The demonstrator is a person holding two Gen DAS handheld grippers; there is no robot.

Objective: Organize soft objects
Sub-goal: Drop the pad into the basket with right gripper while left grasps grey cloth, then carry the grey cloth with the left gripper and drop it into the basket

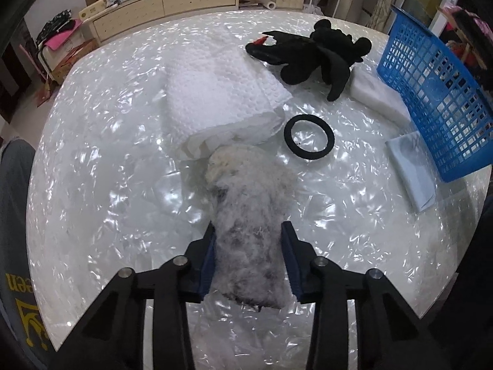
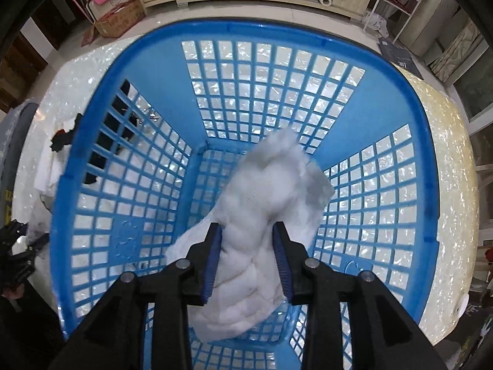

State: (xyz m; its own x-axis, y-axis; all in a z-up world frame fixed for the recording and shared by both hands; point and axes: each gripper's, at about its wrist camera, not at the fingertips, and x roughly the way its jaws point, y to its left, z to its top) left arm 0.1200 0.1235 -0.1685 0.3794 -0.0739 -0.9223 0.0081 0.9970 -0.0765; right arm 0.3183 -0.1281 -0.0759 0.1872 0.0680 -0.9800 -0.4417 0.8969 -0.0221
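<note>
The left gripper (image 1: 248,240) is clamped on a grey fluffy plush piece (image 1: 246,215) lying on the shiny table (image 1: 107,154), just in front of a folded white towel (image 1: 215,92). A black ring (image 1: 309,137) and a black plush toy (image 1: 314,55) lie nearby. The right gripper (image 2: 248,240) grips white padding (image 2: 262,215) down inside the blue basket (image 2: 425,154).

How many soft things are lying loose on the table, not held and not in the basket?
5: white bubble wrap, black plush toy, black ring band, white padding beside the blue basket, and a pale blue folded cloth. The basket may hide more.
</note>
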